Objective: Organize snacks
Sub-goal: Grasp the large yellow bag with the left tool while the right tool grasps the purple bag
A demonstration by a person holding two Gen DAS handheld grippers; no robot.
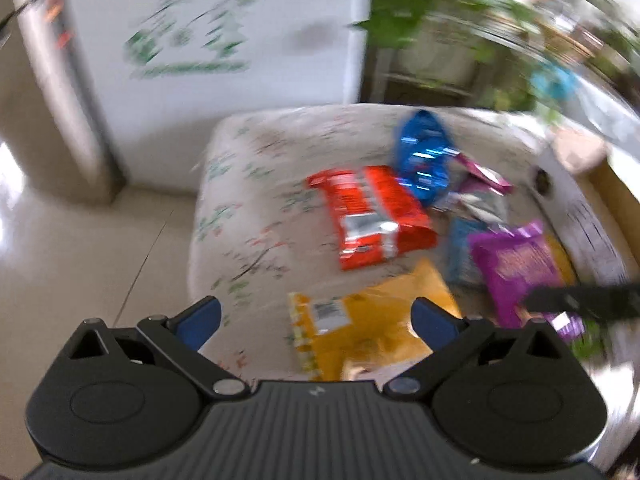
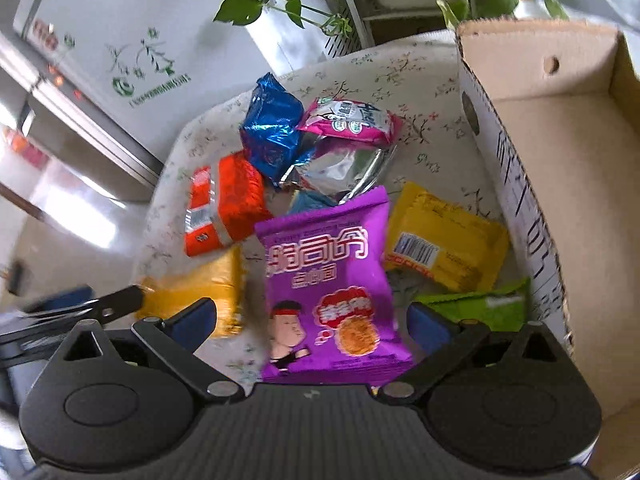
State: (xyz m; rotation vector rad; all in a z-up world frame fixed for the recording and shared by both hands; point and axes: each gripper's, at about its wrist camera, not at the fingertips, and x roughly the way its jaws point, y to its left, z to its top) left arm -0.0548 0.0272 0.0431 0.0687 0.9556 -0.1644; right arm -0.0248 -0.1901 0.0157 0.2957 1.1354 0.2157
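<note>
Snack packets lie in a loose pile on a floral-cloth table (image 2: 420, 80). My right gripper (image 2: 312, 320) is open, its fingers either side of a purple packet (image 2: 328, 280) lying below it. My left gripper (image 1: 316, 316) is open above an orange-yellow packet (image 1: 376, 320), which also shows in the right wrist view (image 2: 208, 284). A red packet (image 1: 368, 212) (image 2: 224, 204), a blue foil packet (image 1: 424, 152) (image 2: 272, 132), a pink packet (image 2: 352, 120), a silver packet (image 2: 344, 168), a yellow packet (image 2: 444, 240) and a green packet (image 2: 484, 304) lie around them.
An open cardboard box (image 2: 560, 160) stands at the table's right side. A white appliance with green print (image 1: 224, 32) stands behind the table. Potted plants (image 2: 280, 4) are at the back. The left view is motion-blurred. Tiled floor (image 1: 80, 240) lies left of the table.
</note>
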